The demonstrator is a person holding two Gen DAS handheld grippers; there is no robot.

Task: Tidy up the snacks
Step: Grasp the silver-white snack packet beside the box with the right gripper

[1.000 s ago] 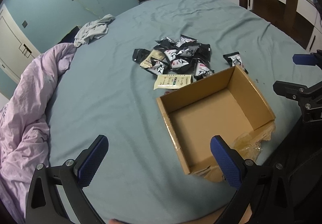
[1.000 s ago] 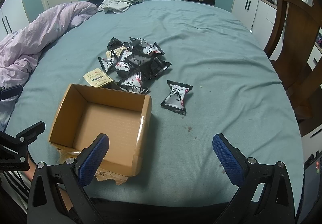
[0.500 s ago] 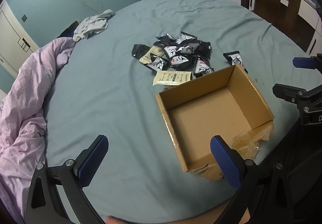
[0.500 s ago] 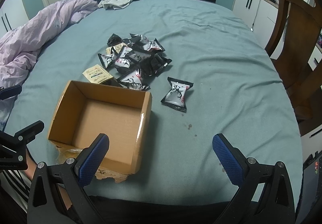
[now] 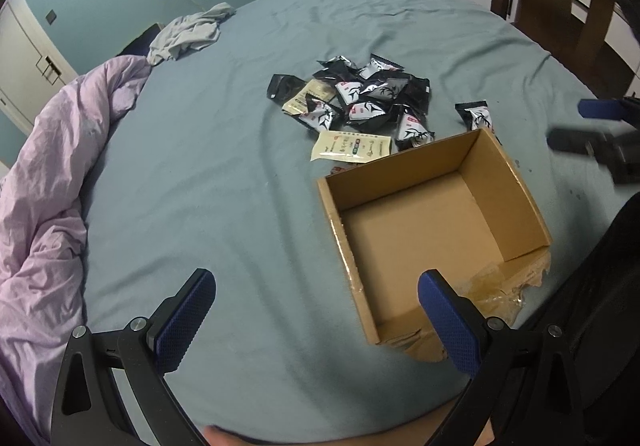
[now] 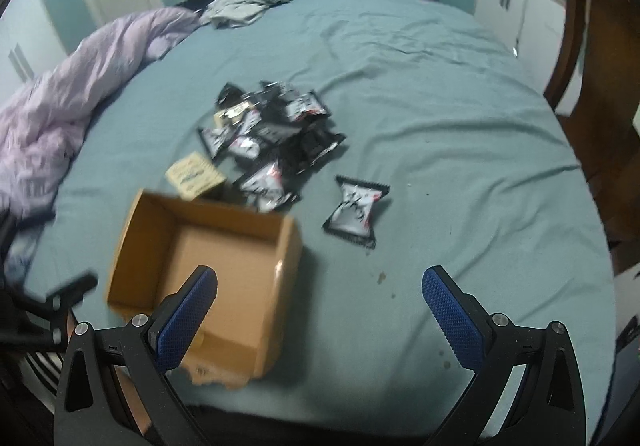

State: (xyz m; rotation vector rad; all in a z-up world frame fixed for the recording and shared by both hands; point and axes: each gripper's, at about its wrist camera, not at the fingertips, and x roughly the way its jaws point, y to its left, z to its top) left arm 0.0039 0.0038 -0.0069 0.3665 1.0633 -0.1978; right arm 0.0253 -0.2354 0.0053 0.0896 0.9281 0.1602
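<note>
1. Snacks (image 5: 356, 101): none held; left gripper (image 5: 316, 310) spread wide, blue pads (image 5: 182, 320) empty, above the bed sheet (image 5: 208, 181) at the near left corner of the cardboard box (image 5: 432, 221)
2. Right gripper (image 6: 320, 306) also spread wide and empty, hovering over the sheet beside the box's right wall; this view is motion-blurred
3. Box open-topped, nothing inside, its near edge torn
4. Snacks lie heaped on the sheet just beyond the box; cream packet (image 5: 352, 146) nearest its far wall
5. Single black-and-white packet (image 6: 356, 210) lies apart, right of the heap
6. Lilac duvet (image 5: 52, 173) bunched at far left; grey garment (image 5: 188, 31) beyond
</note>
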